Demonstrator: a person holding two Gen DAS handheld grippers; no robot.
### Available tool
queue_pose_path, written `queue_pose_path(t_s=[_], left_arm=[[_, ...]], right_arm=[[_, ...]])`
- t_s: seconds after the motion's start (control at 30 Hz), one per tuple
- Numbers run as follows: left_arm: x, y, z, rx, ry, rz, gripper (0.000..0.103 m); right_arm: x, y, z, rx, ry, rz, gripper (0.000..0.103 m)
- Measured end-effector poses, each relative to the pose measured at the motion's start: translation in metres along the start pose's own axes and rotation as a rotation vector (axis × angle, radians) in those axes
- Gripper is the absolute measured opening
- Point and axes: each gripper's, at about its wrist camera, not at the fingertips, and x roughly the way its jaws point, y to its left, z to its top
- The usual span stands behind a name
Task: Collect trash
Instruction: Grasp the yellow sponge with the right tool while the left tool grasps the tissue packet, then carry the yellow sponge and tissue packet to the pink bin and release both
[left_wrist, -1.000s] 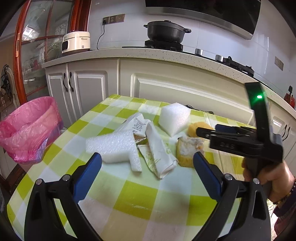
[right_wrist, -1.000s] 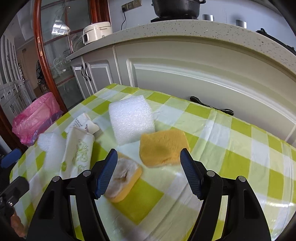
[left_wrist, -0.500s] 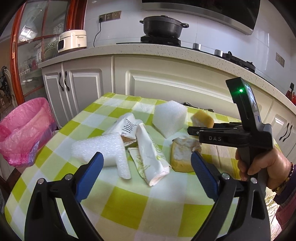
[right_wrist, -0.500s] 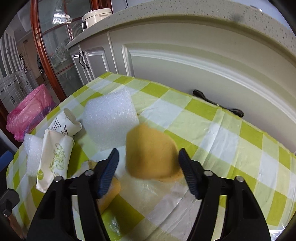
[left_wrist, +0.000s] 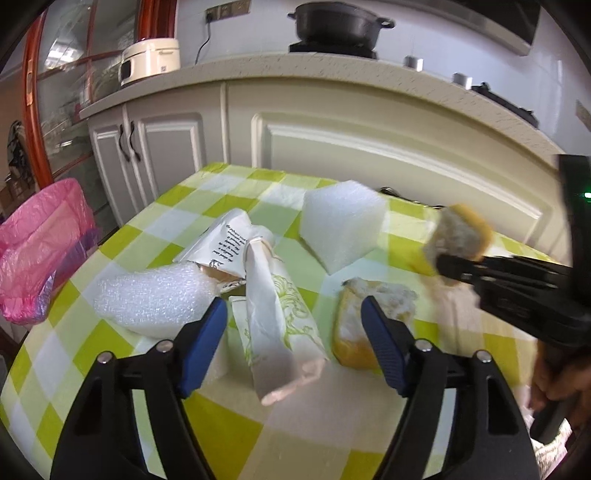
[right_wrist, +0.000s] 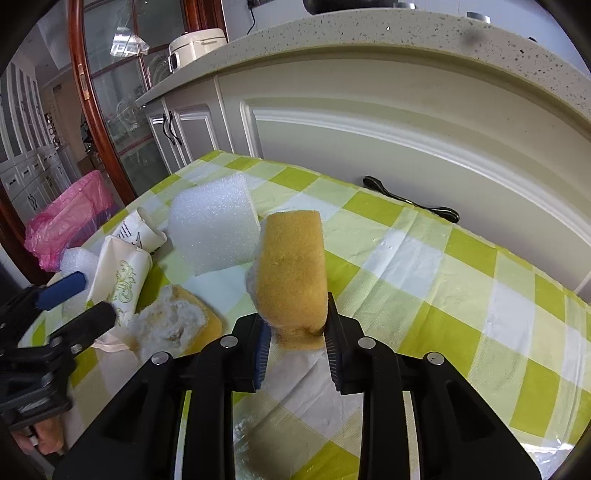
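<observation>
Two blue pads of the right gripper (right_wrist: 297, 334) are closing on a yellow sponge (right_wrist: 291, 273), held upright at twelve o'clock. The left gripper (left_wrist: 291, 328), half open and closing, is poised around a crumpled paper bag (left_wrist: 275, 314); contact cannot be told.

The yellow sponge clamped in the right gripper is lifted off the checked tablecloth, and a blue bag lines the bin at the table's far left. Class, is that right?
One detail is wrong: the bag lining the bin is pink, not blue, as the right wrist view shows. The rest stands: the right gripper is closing on the yellow sponge, raised above the checked tablecloth.
</observation>
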Motion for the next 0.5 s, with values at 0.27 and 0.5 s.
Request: queue_pose_path(t_s=[0.27, 0.5], left_arm=[[0.016, -0.003, 0.004, 0.051, 0.009, 0.073, 0.05], [0.001, 0.009, 0.001, 0.006, 0.008, -0.003, 0.018]], right_arm=[[-0.012, 0.002, -0.004, 0.006, -0.025, 0.018, 0.026], [-0.021, 0.02, -0.011, -0.002, -0.03, 0.03, 0.026]])
